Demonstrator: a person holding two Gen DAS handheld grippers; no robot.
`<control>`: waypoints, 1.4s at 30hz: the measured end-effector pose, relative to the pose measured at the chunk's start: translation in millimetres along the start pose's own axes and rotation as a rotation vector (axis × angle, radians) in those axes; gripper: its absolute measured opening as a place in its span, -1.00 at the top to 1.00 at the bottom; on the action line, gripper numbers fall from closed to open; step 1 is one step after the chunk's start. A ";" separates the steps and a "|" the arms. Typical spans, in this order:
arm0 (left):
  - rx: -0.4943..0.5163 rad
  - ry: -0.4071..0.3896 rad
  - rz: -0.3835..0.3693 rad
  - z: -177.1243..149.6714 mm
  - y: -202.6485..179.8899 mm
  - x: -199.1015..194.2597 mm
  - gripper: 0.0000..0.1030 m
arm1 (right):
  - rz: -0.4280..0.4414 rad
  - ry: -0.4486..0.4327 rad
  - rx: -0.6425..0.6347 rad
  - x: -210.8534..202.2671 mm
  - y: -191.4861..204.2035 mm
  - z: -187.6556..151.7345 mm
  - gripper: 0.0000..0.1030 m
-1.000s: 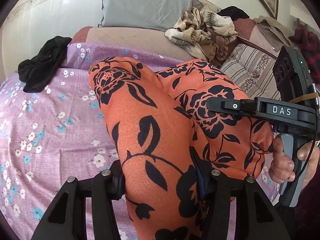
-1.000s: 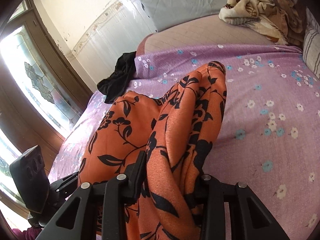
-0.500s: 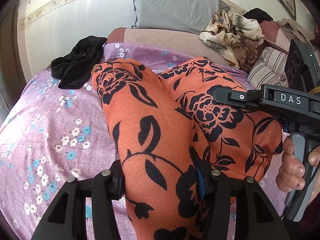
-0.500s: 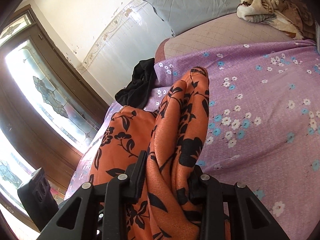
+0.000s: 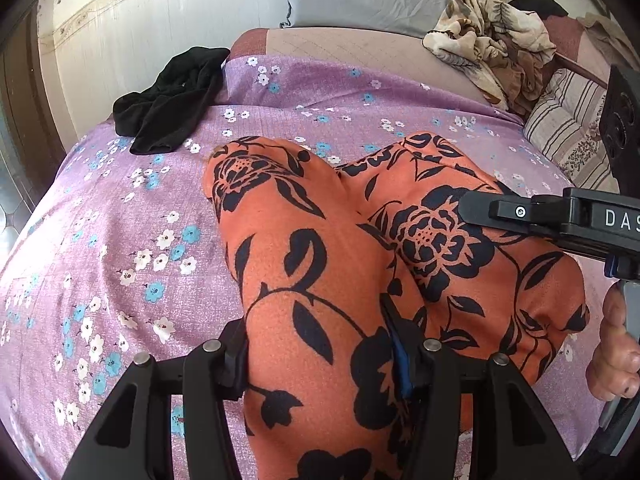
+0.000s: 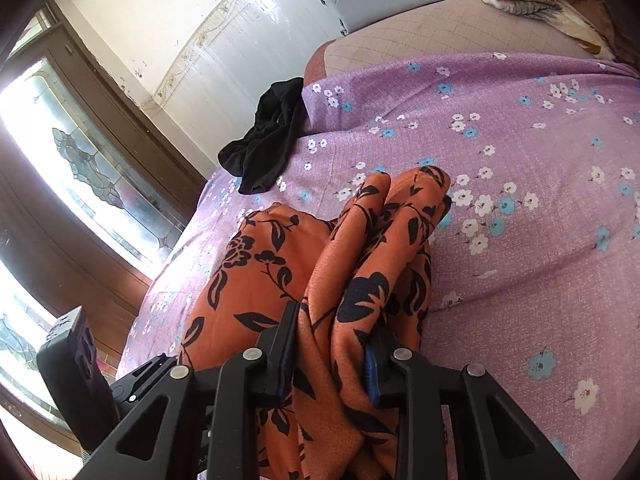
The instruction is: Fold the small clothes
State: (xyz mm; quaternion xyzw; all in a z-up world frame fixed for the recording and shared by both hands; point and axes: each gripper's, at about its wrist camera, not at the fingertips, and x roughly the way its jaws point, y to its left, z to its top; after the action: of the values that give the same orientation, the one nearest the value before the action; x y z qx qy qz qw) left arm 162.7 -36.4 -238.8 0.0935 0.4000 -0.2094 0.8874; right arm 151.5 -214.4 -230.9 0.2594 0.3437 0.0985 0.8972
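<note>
Across the purple flowered bed (image 5: 120, 240), the orange floral garment (image 5: 312, 264) hangs stretched between both tools: the left tool (image 5: 320, 356) is clenched on one near corner, the right tool (image 6: 332, 352) on the other, likely so its far end drags flat on the bed for a fold. Far left, a black garment (image 5: 168, 100) lies apart, probably waiting its turn.

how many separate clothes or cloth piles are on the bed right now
3: orange floral garment clamped in both tongs, black garment at the bed's far left edge, beige patterned heap by the pillows. More may be hidden.
</note>
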 end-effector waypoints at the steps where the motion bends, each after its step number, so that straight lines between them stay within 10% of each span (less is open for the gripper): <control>1: -0.003 0.007 -0.001 -0.5 1.3 0.6 -0.09 | -0.001 0.008 0.008 -0.4 -2.9 -0.3 0.44; 20: -0.083 0.070 -0.043 3.5 26.4 10.2 -0.24 | 0.007 0.215 0.077 4.8 -31.7 -14.8 0.44; 24: -0.093 0.075 0.023 4.9 33.2 10.4 -0.54 | -0.104 0.296 0.150 18.2 -52.2 -19.6 -0.12; 30: -0.171 -0.008 0.091 9.5 53.9 -11.5 -0.54 | -0.207 0.079 0.079 -28.3 -47.1 5.8 -0.12; 34: -0.138 -0.024 0.219 9.7 53.4 -10.7 -0.54 | -0.110 -0.029 0.013 -37.6 -23.7 16.1 0.01; 36: -0.108 0.004 0.256 7.1 51.0 -3.9 -0.54 | -0.065 -0.016 -0.014 -26.9 -8.6 15.0 0.28; 42: -0.010 0.023 0.348 -0.2 40.8 9.1 -0.62 | -0.204 0.214 -0.014 49.9 -9.9 -3.9 0.28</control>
State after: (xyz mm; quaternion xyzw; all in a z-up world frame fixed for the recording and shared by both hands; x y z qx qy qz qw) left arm 186.2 -2.4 -245.8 0.1596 0.3889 -0.0496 0.9060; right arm 186.1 -203.5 -266.9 0.2048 0.4614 0.0365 0.8625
